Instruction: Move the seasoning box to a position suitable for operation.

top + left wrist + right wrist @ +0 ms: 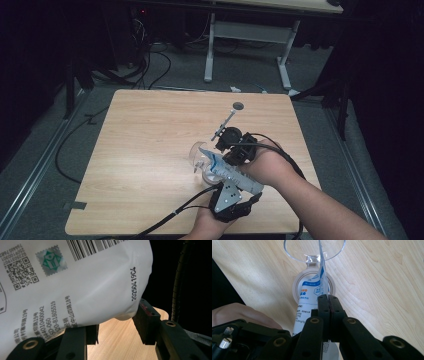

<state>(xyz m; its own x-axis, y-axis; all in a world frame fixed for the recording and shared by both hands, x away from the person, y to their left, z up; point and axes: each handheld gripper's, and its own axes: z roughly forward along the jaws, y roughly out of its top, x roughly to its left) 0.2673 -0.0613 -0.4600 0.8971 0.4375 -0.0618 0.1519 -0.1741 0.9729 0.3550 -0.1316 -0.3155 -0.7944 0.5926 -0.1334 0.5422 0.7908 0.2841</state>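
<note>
Up close, I am pinching a soft white pouch [227, 172] with both tools. It looks light, limp and slick, so I am taking it by the flat edges rather than the belly. My left tool [115, 332] is nearest, jaws closing on the pouch's lower end; my right tool [328, 305] is clamping its upper edge thin between the jaws. Beyond, the pouch is tilting over a clear glass [313, 251] on the surface [145, 140], wrists crossing close together.
</note>
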